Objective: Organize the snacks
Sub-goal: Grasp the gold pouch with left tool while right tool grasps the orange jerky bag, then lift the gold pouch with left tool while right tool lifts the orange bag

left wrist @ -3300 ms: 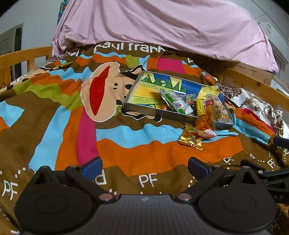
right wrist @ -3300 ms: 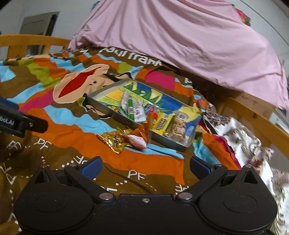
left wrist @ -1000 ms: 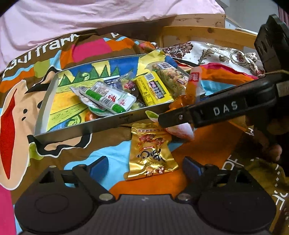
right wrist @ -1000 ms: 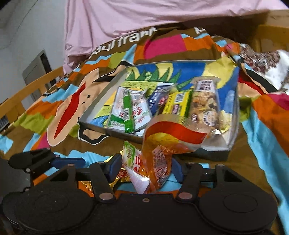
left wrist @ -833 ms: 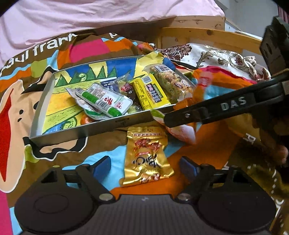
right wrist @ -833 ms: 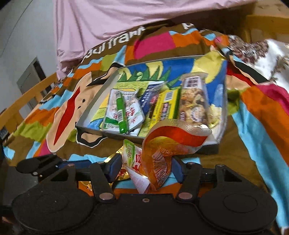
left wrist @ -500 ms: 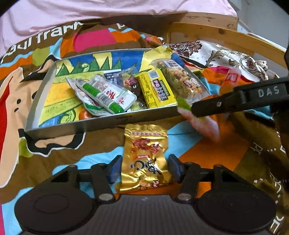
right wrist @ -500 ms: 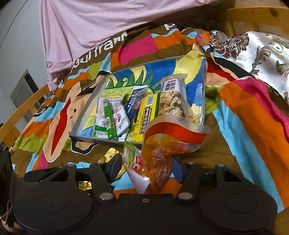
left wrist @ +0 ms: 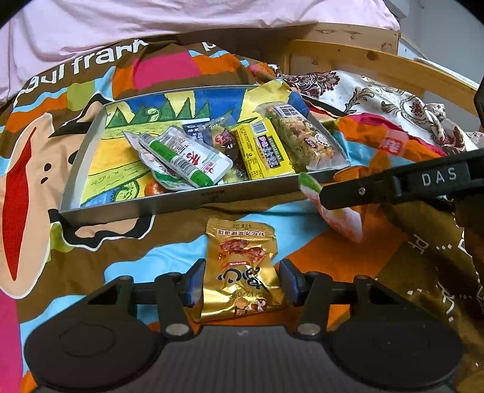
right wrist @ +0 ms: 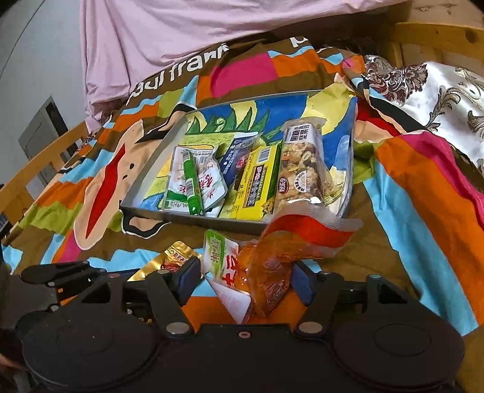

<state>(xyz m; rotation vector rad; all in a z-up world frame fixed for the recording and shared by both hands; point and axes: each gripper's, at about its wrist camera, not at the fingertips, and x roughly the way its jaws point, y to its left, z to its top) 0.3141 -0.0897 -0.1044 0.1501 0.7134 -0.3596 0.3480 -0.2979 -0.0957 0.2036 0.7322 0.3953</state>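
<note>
A grey metal tray (left wrist: 181,202) lies on the colourful bedspread and holds several snack packets. It also shows in the right wrist view (right wrist: 157,163). My left gripper (left wrist: 240,279) is shut on a gold snack packet (left wrist: 242,269) just in front of the tray. My right gripper (right wrist: 245,279) is shut on an orange-red packet (right wrist: 290,241) and a white-green packet (right wrist: 222,266), held in front of the tray's near wall. The right gripper's finger (left wrist: 393,184) reaches in from the right in the left wrist view.
The bedspread (left wrist: 90,266) covers the bed. A pink sheet (left wrist: 151,18) is heaped behind the tray. A wooden bed rail (left wrist: 363,60) runs at the back right, with a patterned satin cloth (left wrist: 378,93) beside it. Another rail (right wrist: 36,163) runs at the left.
My left gripper has closed its fingers onto the gold packet. My right gripper, with its two packets, has drifted right and slightly away from the tray.
</note>
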